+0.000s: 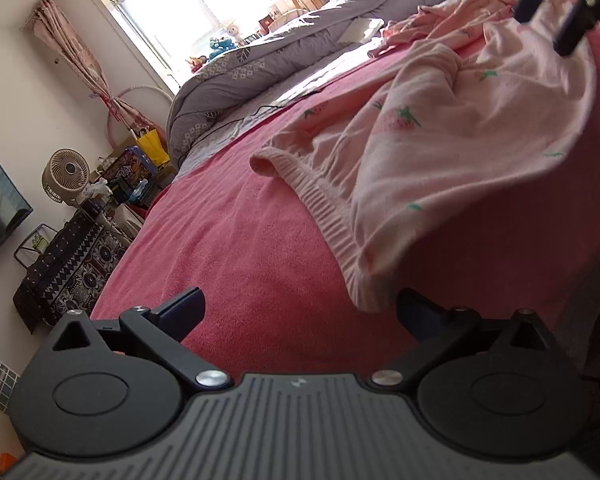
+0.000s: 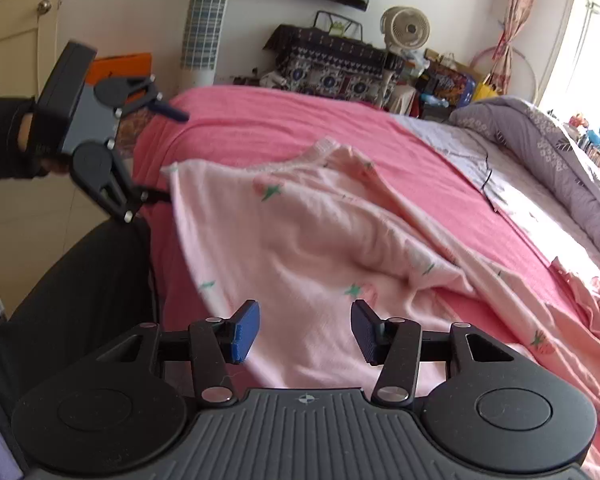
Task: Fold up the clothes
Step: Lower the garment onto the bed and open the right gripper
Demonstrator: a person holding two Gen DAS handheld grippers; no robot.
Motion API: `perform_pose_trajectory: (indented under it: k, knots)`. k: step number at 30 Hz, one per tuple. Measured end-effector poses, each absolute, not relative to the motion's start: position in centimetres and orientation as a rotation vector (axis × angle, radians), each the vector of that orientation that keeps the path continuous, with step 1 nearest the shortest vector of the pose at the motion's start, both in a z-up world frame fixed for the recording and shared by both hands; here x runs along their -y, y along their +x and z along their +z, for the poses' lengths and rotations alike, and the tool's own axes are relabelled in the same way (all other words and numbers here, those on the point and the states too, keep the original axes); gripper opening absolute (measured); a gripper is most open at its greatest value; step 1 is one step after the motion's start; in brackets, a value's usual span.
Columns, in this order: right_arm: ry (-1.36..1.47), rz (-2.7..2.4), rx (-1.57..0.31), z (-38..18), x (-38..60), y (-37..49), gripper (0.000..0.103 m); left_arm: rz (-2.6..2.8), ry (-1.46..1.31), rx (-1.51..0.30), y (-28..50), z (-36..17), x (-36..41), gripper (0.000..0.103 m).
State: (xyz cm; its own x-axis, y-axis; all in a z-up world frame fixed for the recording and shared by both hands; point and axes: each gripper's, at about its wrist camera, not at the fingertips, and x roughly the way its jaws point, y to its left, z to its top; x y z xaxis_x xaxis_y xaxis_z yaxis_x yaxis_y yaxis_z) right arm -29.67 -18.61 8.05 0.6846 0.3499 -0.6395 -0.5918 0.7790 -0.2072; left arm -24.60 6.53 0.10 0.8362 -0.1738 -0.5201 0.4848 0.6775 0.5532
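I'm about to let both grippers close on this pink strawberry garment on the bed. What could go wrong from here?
1. The left gripper is open at the ribbed waistband, which hangs near the bed's edge; a pinch there might drag the garment off the pink sheet.
2. The right gripper hovers open over bunched fabric and could catch several layers, spoiling the fold.

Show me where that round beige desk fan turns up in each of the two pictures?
Left wrist view: the round beige desk fan stands at the left edge, halfway down, by the wall.
Right wrist view: the fan sits near the top, right of centre.
Shared landmark: the dark patterned cloth draped beside and below the fan.
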Motion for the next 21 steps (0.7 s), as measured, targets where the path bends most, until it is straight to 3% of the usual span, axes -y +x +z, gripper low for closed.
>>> perform_pose_trajectory:
  k: [5,10,13,19,21]
  knots:
    - [-0.501,0.413,-0.585,7.9,20.1,-25.4,0.063,-0.286,0.637,-0.443,-24.6,2.9,-9.9,0.103]
    - [-0.607,0.257,-0.604,6.0,22.4,-20.2,0.063,-0.13,0.347,-0.454,-20.4,7.8,-16.2,0.101]
    - [-0.669,0.163,-0.613,4.9,23.8,-17.0,0.063,-0.211,0.264,-0.412,-17.4,9.5,-16.2,0.1]
    - [-0.7,0.215,-0.7,2.1,24.1,-12.3,0.06,-0.565,0.461,-0.422,-11.1,7.8,-6.7,0.1]
    - [-0.688,0.227,-0.708,1.7,24.3,-11.2,0.054,-0.643,0.427,-0.494,-8.2,6.3,-4.5,0.1]
